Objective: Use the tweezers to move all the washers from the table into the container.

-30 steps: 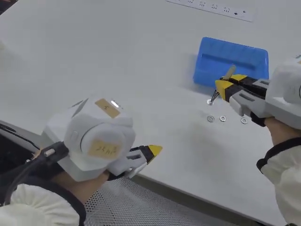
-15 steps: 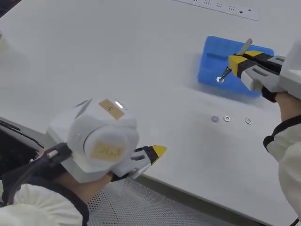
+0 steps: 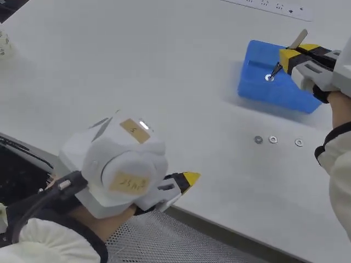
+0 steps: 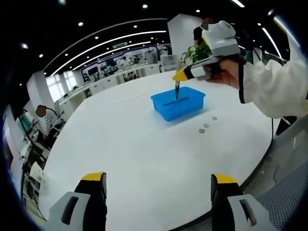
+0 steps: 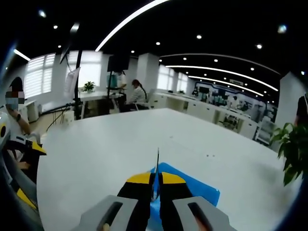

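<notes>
Gripping the thin metal tweezers [image 3: 278,67] with closed fingers, the right gripper [image 3: 287,55] holds a small silver washer [image 3: 269,78] over the blue plastic container [image 3: 255,92]; the left gripper [image 4: 154,179] has its fingers wide apart, empty.

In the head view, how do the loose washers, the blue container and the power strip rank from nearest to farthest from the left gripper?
1. Loose washers, on the table, ahead and right of the left gripper.
2. Blue container, beyond them.
3. Power strip, at the far edge.
</notes>
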### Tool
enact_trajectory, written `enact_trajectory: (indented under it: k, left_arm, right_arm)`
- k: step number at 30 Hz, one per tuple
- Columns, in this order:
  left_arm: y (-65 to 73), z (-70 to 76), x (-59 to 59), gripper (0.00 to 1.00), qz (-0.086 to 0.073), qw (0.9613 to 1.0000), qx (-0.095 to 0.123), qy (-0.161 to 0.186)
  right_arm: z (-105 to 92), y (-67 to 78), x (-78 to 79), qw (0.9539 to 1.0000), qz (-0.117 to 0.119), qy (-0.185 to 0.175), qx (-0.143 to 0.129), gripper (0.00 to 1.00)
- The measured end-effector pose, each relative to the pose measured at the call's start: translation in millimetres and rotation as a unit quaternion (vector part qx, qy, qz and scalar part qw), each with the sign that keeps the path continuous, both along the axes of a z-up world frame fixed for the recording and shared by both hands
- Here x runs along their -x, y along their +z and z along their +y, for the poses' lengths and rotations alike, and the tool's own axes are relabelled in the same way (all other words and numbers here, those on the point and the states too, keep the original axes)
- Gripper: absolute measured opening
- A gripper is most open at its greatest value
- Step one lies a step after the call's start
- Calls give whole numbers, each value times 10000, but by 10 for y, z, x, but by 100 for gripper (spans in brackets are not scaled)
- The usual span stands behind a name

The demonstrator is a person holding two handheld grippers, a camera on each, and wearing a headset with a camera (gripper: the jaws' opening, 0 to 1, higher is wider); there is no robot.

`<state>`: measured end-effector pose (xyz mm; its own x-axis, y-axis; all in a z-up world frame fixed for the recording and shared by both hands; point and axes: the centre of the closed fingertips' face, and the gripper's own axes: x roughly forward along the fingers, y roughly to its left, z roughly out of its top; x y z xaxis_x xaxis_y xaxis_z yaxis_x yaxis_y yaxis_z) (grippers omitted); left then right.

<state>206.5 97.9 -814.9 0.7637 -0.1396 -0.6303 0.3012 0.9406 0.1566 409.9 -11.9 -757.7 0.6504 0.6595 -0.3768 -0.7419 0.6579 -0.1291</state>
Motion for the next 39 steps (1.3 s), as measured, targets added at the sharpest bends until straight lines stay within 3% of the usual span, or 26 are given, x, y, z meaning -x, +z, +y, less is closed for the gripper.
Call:
enact_trajectory:
  k: [5, 17, 26, 39]
  left_arm:
    - [8, 19, -7, 91, -18, 10000, -23, 37]
    - [-19, 25, 7, 89, 75, 10000, -15, 59]
    - [-33, 20, 15, 88, 122, 9999, -46, 48]
    - [-65, 11, 28, 88, 209, 9997, -95, 18]
  right_arm:
    - [4, -145, -55, 9998, 21, 8, 194, 1]
    - [89, -399, -176, 9994, 309, -15, 137, 1]
    - [82, -470, -287, 9993, 362, -30, 122, 1]
    - [27, -515, -256, 9995, 277, -77, 108, 2]
